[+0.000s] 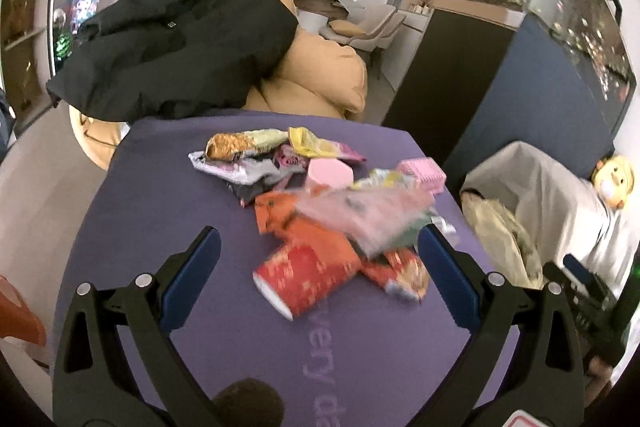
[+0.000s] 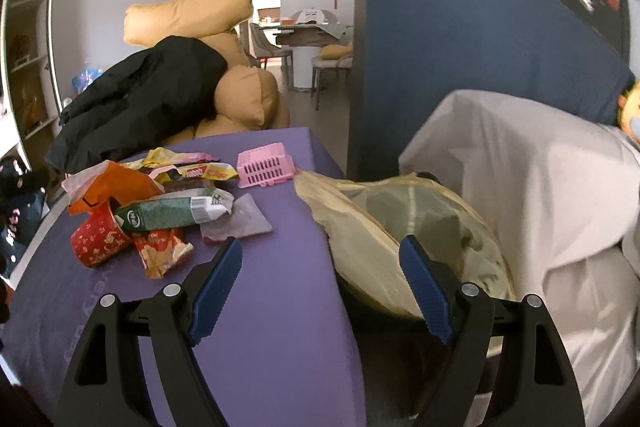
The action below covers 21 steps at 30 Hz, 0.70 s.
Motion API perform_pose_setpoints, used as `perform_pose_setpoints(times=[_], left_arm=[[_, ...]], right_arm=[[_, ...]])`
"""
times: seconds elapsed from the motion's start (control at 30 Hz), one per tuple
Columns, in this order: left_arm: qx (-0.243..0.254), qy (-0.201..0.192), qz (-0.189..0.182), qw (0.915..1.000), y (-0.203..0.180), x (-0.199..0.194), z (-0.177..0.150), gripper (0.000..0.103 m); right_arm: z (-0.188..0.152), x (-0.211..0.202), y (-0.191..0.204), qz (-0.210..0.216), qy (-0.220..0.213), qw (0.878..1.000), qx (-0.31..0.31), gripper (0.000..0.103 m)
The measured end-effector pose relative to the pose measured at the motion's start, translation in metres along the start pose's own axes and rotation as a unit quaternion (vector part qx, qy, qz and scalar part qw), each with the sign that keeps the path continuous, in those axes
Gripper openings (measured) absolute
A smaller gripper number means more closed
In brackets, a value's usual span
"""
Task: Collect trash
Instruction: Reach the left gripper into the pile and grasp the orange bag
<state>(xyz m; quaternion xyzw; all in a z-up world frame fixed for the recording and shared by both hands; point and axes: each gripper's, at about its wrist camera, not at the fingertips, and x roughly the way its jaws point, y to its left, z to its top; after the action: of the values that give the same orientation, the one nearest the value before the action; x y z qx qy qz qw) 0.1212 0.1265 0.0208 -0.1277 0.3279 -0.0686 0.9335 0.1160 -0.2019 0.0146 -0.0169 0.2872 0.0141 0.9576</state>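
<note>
Now both tools are released and empty. Left tool [image 1: 320,259] faces the trash pile on the counter [image 1: 160,187]: the red cup [image 1: 306,277] lies at 12 o'clock, axis toward 2. Right tool [image 2: 320,285] is farther, over the bin [image 2: 400,227].

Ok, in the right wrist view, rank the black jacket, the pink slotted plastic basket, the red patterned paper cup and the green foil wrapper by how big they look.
1. Black jacket, largest though farthest.
2. Green foil wrapper and pink slotted plastic basket: too alike to rank.
3. Red patterned paper cup, slightly smaller, partly hidden under wrappers, so unsure.
</note>
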Motion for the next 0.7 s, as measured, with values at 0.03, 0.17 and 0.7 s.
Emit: perform_pose_setpoints(times=[0.03, 0.17, 0.7], left_arm=[[-0.004, 0.001, -0.002, 1.0, 0.003, 0.004, 0.006, 0.095], [-0.024, 0.032, -0.023, 0.9989, 0.012, 0.044, 0.029, 0.095], [-0.087, 0.155, -0.098, 0.9793, 0.043, 0.088, -0.002, 0.044]], right_arm=[[0.003, 0.006, 0.005, 0.002, 0.003, 1.0, -0.004, 0.077], [0.007, 0.021, 0.016, 0.01, 0.014, 1.0, -0.01, 0.077], [-0.014, 0.043, 0.031, 0.014, 0.047, 0.998, -0.037, 0.077]])
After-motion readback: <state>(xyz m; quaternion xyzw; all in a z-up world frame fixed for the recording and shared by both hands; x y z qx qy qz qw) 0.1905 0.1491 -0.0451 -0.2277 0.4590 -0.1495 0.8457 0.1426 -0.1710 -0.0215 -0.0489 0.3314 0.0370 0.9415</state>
